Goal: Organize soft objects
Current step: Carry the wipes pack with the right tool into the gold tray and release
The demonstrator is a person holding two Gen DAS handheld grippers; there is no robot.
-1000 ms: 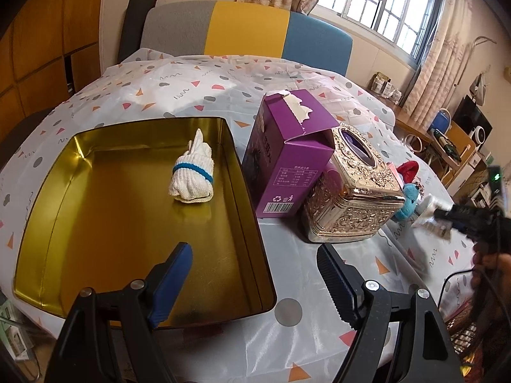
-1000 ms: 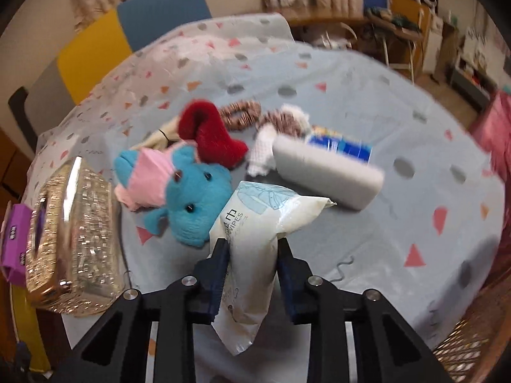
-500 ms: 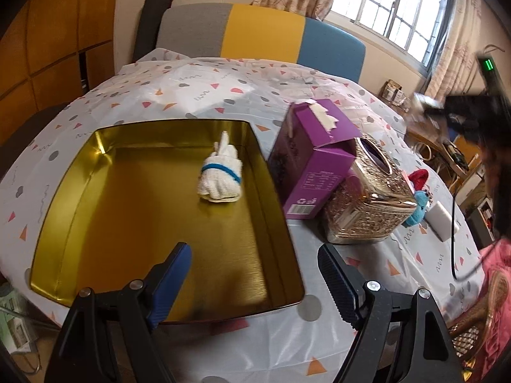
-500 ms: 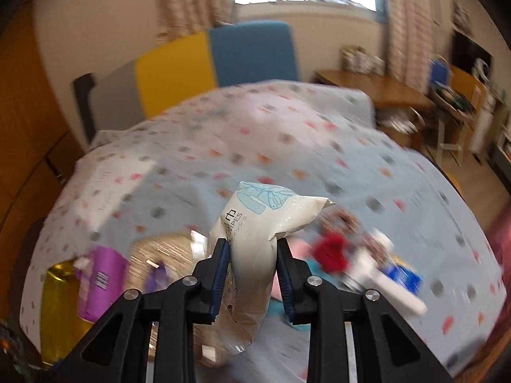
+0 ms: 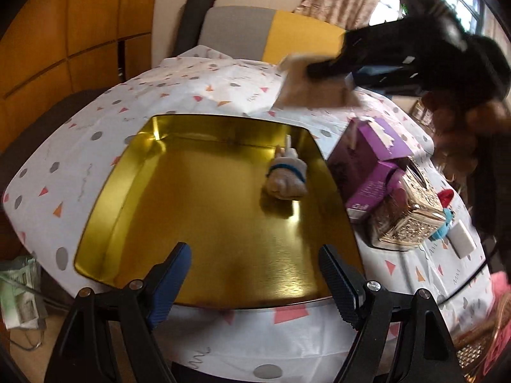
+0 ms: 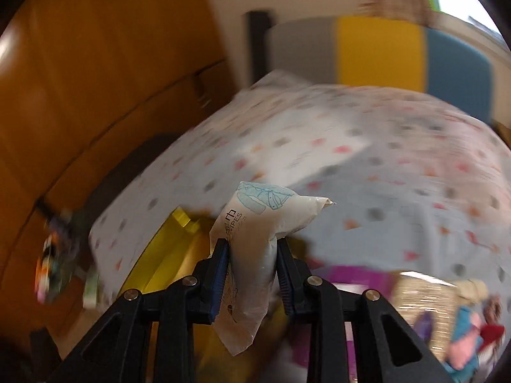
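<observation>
A gold metal tray (image 5: 134, 191) lies on the patterned tablecloth; a rolled white sock with a blue band (image 5: 286, 180) lies in its far right part. My left gripper (image 5: 255, 274) is open and empty over the tray's near edge. My right gripper (image 6: 252, 255) is shut on a white pack of wipes (image 6: 255, 223), held in the air above the table. In the left wrist view it shows blurred (image 5: 332, 67) beyond the tray's far right corner, with the pack (image 5: 306, 92). The tray's corner (image 6: 166, 255) shows below the pack.
A purple box (image 5: 370, 166) and an ornate gold tissue box (image 5: 405, 214) stand right of the tray. Plush toys (image 6: 469, 335) and a white pack (image 5: 461, 239) lie further right. A striped chair (image 5: 255, 32) stands behind the table; wooden cabinets are at left.
My right gripper has carried the wipes pack up from the toy pile and leftward over the boxes toward the tray. My left gripper has shifted left along the tray's near edge.
</observation>
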